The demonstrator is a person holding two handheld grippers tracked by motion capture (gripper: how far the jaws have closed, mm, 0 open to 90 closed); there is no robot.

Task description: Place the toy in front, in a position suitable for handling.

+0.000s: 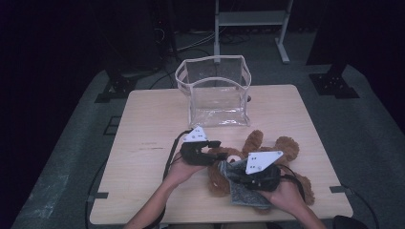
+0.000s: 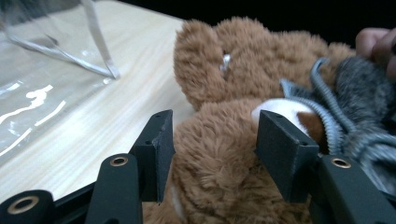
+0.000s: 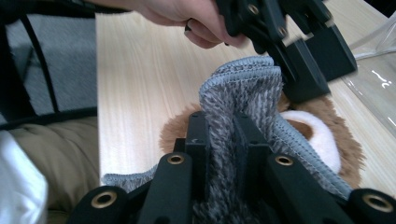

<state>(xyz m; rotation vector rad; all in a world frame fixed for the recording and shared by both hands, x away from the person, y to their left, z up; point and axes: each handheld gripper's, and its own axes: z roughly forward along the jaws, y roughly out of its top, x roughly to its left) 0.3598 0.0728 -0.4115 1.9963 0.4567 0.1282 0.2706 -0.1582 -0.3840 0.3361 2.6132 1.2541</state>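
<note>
Brown plush: a teddy bear lies on its back on the light wooden table, toward the near edge, in front of the person.
Grey fabric: a fuzzy grey cloth, maybe a small garment, is draped over the bear's body, touching it.
Clear plastic: a transparent bag with white trim stands upright and open at the far side of the table, well apart from the bear, with nothing visible inside.
Left gripper: hovers at the bear's head; the left gripper view shows the jaws on either side of the plush, close against the fur but not clearly pressing it, so they count as released.
Right gripper: clenched on a fold of the grey cloth, which stands up between the pads.
Hands: the left hand and the right hand each hold a gripper from the near edge.
Done so far: bear and cloth are brought together; the cloth is firmly held.
Left to do: judging from this, the cloth is not yet fitted or wrapped neatly around the bear, and nothing has gone into the bag.
</note>
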